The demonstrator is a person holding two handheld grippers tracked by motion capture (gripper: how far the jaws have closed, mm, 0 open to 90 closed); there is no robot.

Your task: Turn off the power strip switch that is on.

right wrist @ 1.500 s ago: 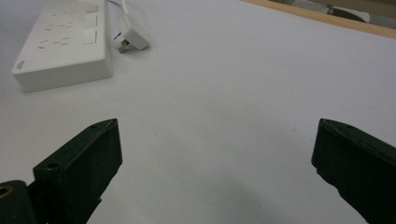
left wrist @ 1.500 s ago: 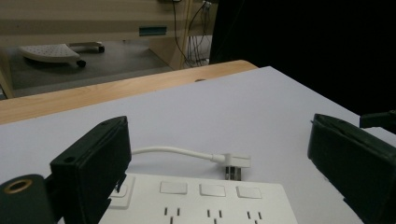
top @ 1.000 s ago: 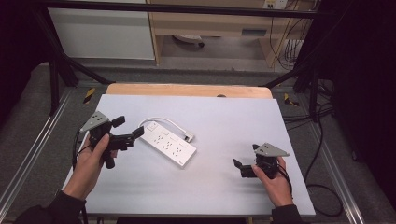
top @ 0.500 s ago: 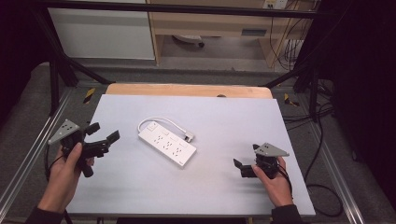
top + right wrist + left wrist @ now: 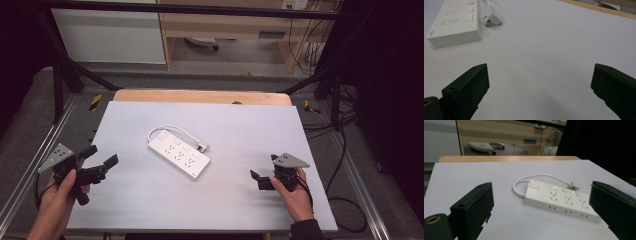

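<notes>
High view shows my left tool [image 5: 102, 166] and right tool [image 5: 262, 179] both wide open, flanking the power strip [image 5: 179, 154] mid-desk [image 5: 240, 125], probably staged for approach from either side.

Both grippers are black with blocky, flat-faced jaws. The left gripper [image 5: 100, 161] and right gripper [image 5: 261, 179] each carry a grey three-cornered plate with small holes; black cables trail from them. The right hand [image 5: 295, 196] has a dark sleeve.

A white power strip [image 5: 179, 154] is laid flat and slantwise mid-table, its short cord [image 5: 176, 130] looped back, the plug [image 5: 202, 147] resting just beside it.
</notes>
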